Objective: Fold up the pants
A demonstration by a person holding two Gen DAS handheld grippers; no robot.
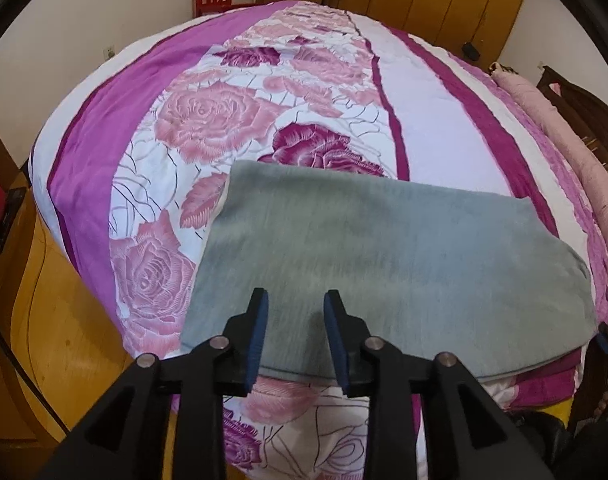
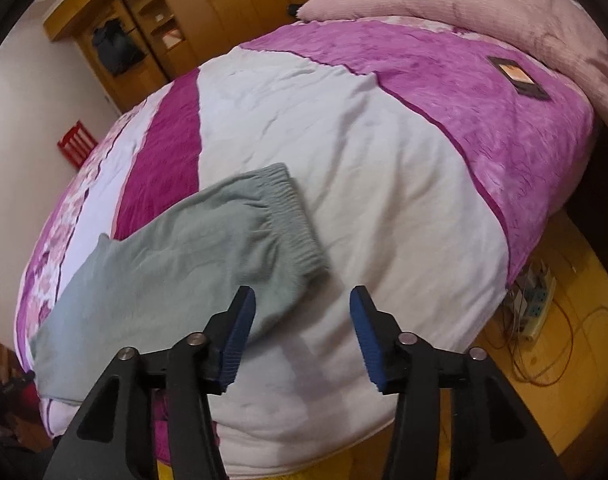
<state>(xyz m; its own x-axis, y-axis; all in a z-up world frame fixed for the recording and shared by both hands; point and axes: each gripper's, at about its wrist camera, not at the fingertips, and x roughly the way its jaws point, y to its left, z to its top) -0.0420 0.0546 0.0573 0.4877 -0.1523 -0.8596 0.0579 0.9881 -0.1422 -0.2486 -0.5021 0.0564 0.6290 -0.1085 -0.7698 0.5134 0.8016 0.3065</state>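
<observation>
the pants (image 1: 383,264) are soft grey-green fleece, folded into a flat, broad rectangle lying on the bed cover near its front edge. in the left wrist view the fabric spreads from 9 o'clock to 3 o'clock across the lower middle, smooth, with a thin seam along its near edge. in the right wrist view the gathered elastic waistband (image 2: 292,220) sits at the end toward 1 o'clock, the rest running to 8 o'clock.

Both wrist views look down close over the bed's edge; the left faces the floral purple bedspread (image 1: 208,128), the right its white band, sharing the folded grey-green fleece pants (image 1: 383,264).
</observation>
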